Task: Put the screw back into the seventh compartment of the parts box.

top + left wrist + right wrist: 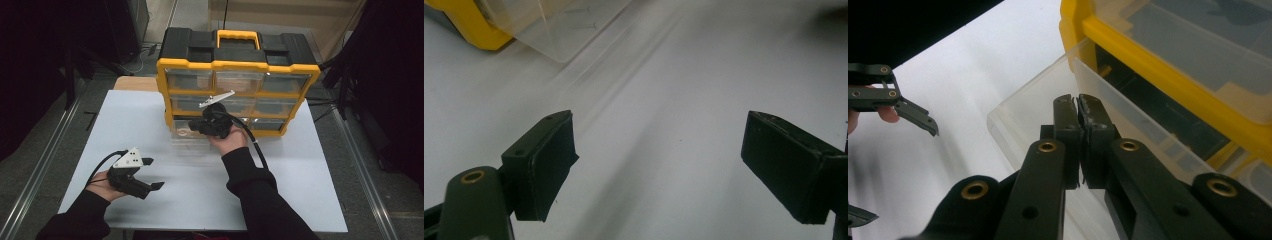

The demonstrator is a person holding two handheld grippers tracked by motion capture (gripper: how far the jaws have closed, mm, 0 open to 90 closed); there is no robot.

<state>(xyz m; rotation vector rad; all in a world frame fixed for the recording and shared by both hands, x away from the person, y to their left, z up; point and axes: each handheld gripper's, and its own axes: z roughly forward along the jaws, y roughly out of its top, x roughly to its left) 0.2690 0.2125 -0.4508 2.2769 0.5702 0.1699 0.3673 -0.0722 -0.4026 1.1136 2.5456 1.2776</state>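
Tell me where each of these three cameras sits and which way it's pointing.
High view: above the person's side, looking forward and down on the white table and yellow-and-black drawer cabinet; both forearms enter from below.
Left gripper view: rides the left hand-held gripper, jaws wide apart over the table.
Right gripper view: rides the right hand-held gripper, jaws shut at the pulled-out clear plastic drawer.
All three views share that drawer beside the cabinet.

Looked like a lab or test room set up for recording, not a home. Showed a plain white table [150, 120] on a bare grey floor [45, 150], with metal rails [47, 165] running along both sides. Had dark stands and black equipment [135, 20] around the edges, loose cables [145, 52] on the ground. Held a yellow and black parts organizer [237, 85] with clear drawers, a workshop item.
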